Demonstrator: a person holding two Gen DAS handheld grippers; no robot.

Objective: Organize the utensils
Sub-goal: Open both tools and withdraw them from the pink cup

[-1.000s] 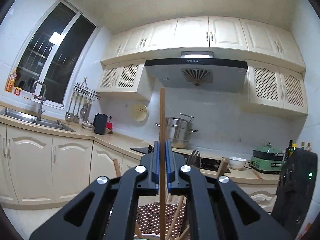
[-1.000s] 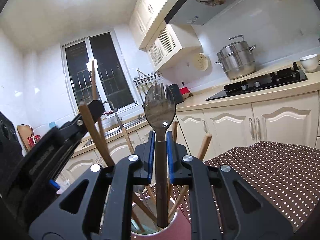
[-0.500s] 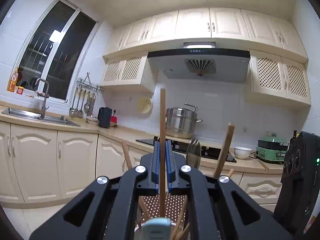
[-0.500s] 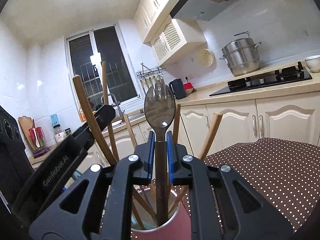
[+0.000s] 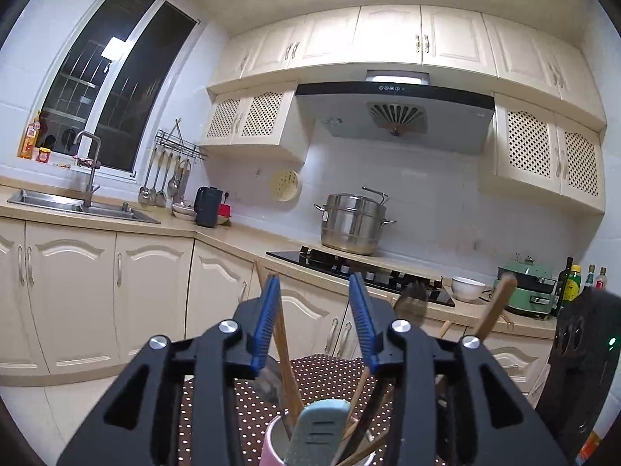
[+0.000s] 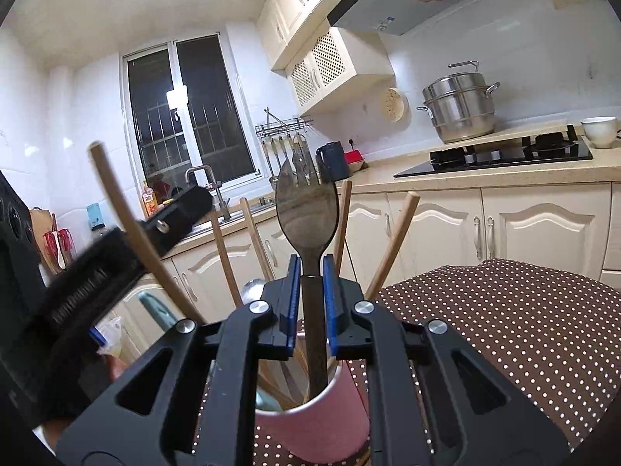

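A pink cup stands on a brown dotted tablecloth and holds several wooden chopsticks and a pale green handle. My left gripper is open just above the cup; a wooden chopstick leans free between its jaws, down in the cup. My right gripper is shut on a dark metal spork, whose handle reaches down into the cup. The left gripper shows at the left of the right wrist view.
Cream cabinets and a counter run behind, with a sink, a hob with a steel pot, a white bowl and a green appliance. The right gripper's body is close on the right.
My left gripper opened and let go of the chopstick, which now leans in the cup. My right gripper lowered the spork further into the cup, still shut on it.
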